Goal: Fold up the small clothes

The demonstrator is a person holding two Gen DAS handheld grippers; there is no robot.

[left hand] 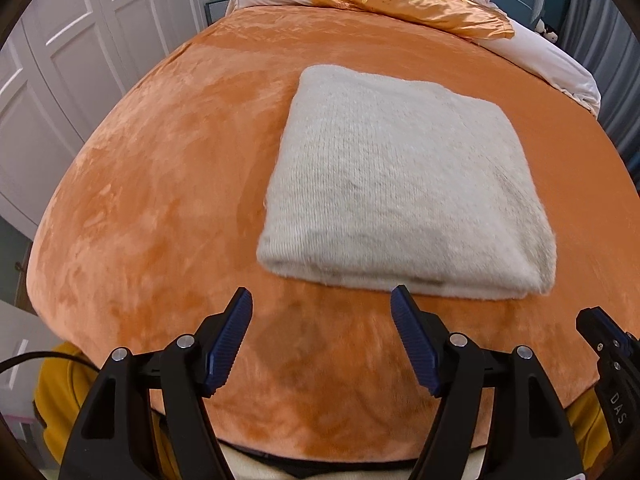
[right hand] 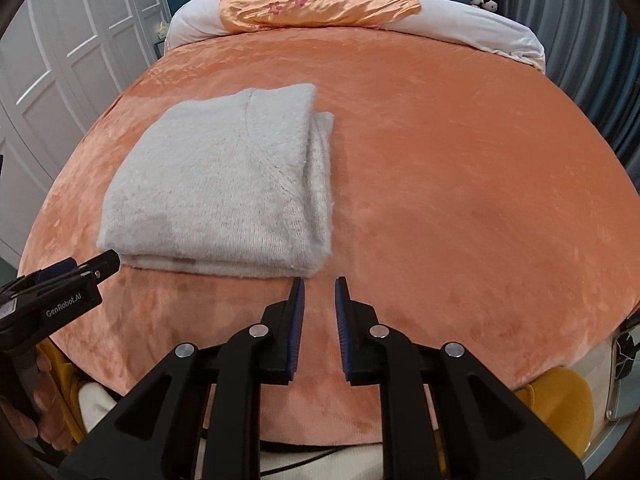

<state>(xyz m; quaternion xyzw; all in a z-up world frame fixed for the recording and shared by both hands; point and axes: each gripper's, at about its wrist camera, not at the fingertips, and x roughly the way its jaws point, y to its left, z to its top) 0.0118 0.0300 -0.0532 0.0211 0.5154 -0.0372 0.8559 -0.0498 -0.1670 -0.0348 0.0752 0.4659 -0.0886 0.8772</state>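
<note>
Spreading across both views, the orange plush blanket (left hand: 160, 200) covers the bed, with a white duvet (right hand: 480, 28) and an orange floral satin cover (right hand: 320, 4) bunched at the far end. White wardrobe doors (left hand: 60, 60) stand along the left side.

On the blanket lies the white knit sweater (left hand: 400, 184), already folded into a thick rectangle, its stacked layers showing along the right edge in the right wrist view (right hand: 216, 184). Its long axis seems to run away from the person, toward the pillows, and its near folded edge faces both tools.

Next in size, the left gripper (left hand: 322, 300) hangs just short of that near edge, jaws wide apart and empty; the sweater lies ahead and slightly to its right, with the right-hand finger (left hand: 404, 308) nearly at the fabric. The right gripper (right hand: 319, 286) sits off the sweater's near right corner, jaws a narrow gap apart and holding nothing; the sweater lies ahead and to its left.

By my reading the left gripper is the nearer one, lined up with the near edge, while the right one would need to shift left. The fold looks largely finished.
</note>
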